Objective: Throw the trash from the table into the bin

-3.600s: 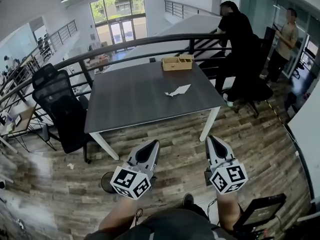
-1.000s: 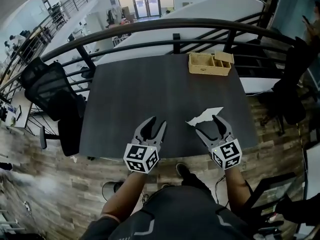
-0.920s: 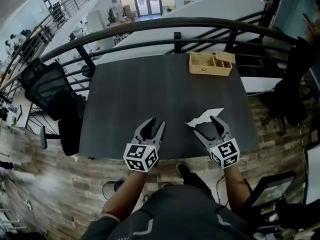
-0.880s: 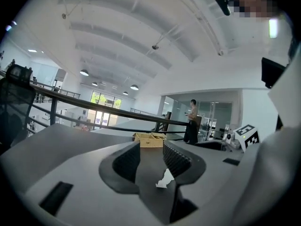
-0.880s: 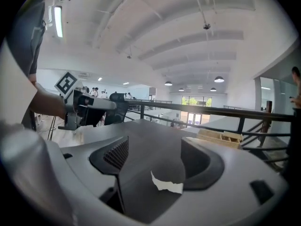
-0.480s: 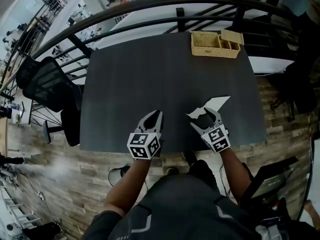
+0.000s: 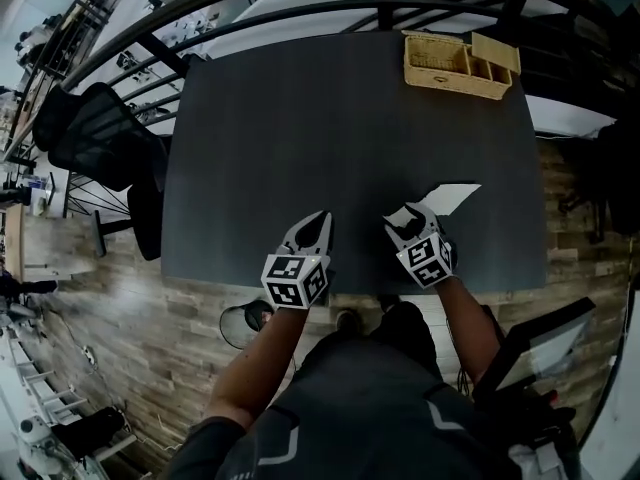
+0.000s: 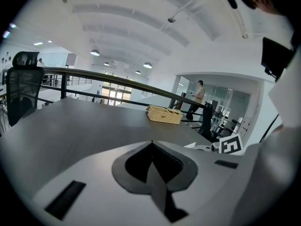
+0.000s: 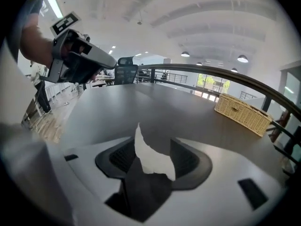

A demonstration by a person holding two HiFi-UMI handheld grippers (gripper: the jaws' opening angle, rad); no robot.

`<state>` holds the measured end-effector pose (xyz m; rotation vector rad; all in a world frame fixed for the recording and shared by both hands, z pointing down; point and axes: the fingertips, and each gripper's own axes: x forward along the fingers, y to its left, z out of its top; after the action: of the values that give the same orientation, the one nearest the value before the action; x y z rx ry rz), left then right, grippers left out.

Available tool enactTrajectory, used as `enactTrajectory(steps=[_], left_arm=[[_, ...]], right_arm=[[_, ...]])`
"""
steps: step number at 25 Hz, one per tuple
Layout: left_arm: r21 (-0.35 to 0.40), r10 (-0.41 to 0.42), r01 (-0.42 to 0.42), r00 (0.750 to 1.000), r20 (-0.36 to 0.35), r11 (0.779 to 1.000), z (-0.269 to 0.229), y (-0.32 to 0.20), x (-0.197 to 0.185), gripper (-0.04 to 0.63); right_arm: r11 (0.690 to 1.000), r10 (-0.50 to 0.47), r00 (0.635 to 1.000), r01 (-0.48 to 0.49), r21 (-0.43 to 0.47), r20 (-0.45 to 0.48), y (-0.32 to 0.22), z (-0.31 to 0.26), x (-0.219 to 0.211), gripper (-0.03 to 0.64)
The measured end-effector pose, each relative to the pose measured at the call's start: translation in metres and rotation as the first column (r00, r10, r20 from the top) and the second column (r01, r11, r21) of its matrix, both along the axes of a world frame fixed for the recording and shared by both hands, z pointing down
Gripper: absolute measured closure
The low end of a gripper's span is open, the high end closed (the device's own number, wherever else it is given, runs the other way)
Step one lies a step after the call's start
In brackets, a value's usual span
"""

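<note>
While the right tongs (image 7: 405, 223) are closing w/ the torn white paper scrap (image 7: 448, 198) between the jaws, not yet pinched, the scrap lies on the dark grey surface (image 7: 330, 118), near the person's edge. Left tongs (image 7: 318, 226) are pressed together, empty. Step: pickup. Next: finish the pinch, lift, then find the bin, which isn't clearly in view.

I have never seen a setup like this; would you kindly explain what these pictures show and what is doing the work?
No robot here: a person holds a two-jaw gripper in each hand. One picture comes from a camera on their head, looking down; the other two ride on the grippers. On the dark table lie a wicker basket and a torn piece of white paper. The left gripper is shut and empty; the right gripper is closing its jaws, the paper between them.
</note>
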<state>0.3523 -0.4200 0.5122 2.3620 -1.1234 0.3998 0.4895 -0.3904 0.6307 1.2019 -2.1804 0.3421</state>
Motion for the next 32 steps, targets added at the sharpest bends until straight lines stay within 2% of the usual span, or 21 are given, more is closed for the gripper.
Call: enactTrajectory(steps=[1, 3, 5, 9, 13, 16, 18, 21, 23, 26, 32], left_arm=[[-0.007, -0.008, 0.008, 1.000, 0.006, 1.000, 0.003, 0.001, -0.001, 0.584], [-0.019, -0.022, 0.022, 1.000, 0.009, 1.000, 0.006, 0.004, -0.003, 0.584], [-0.024, -0.028, 0.029, 1.000, 0.013, 0.999, 0.009, 0.006, -0.004, 0.584], [-0.026, -0.051, 0.051, 0.999, 0.019, 0.998, 0.011, 0.009, -0.011, 0.584], [-0.016, -0.071, 0.071, 0.997, 0.007, 0.997, 0.007, 0.012, -0.014, 0.584], [0.012, -0.077, 0.078, 0.996, -0.044, 0.997, -0.012, 0.018, -0.014, 0.584], [0.061, -0.067, 0.073, 0.993, -0.102, 0.995, -0.033, 0.017, -0.013, 0.584], [0.124, -0.087, 0.101, 0.989, -0.118, 0.987, -0.058, 0.018, -0.023, 0.584], [0.150, -0.111, 0.130, 0.986, -0.128, 0.980, -0.073, 0.021, -0.034, 0.584], [0.178, -0.149, 0.175, 0.977, -0.151, 0.968, -0.093, 0.031, -0.053, 0.584], [0.219, -0.266, 0.301, 0.948, -0.176, 0.928, -0.119, 0.052, -0.101, 0.584]], right_arm=[[1.000, -0.003, 1.000, 0.002, -0.002, -0.010, 0.000, 0.004, 0.000, 0.399], [1.000, 0.004, 1.000, -0.004, 0.000, -0.021, -0.001, 0.010, 0.003, 0.432], [1.000, 0.031, 0.999, -0.031, 0.007, -0.022, -0.003, 0.012, 0.009, 0.526], [0.998, 0.059, 0.998, -0.059, 0.004, -0.009, -0.013, 0.014, 0.017, 0.592], [0.996, 0.070, 0.997, -0.071, 0.050, 0.019, -0.023, -0.005, 0.021, 0.603], [0.990, 0.103, 0.992, -0.109, 0.087, 0.071, -0.024, -0.031, 0.025, 0.603], [0.978, 0.169, 0.976, -0.184, 0.096, 0.139, -0.032, -0.050, 0.035, 0.603], [0.953, 0.246, 0.930, -0.283, 0.106, 0.272, -0.041, -0.087, 0.042, 0.603], [0.946, 0.241, 0.919, -0.294, 0.137, 0.311, -0.043, -0.113, 0.038, 0.603], [0.944, 0.210, 0.923, -0.277, 0.180, 0.323, -0.044, -0.146, 0.024, 0.603], [0.951, 0.109, 0.917, -0.208, 0.227, 0.383, -0.044, -0.201, -0.022, 0.603]])
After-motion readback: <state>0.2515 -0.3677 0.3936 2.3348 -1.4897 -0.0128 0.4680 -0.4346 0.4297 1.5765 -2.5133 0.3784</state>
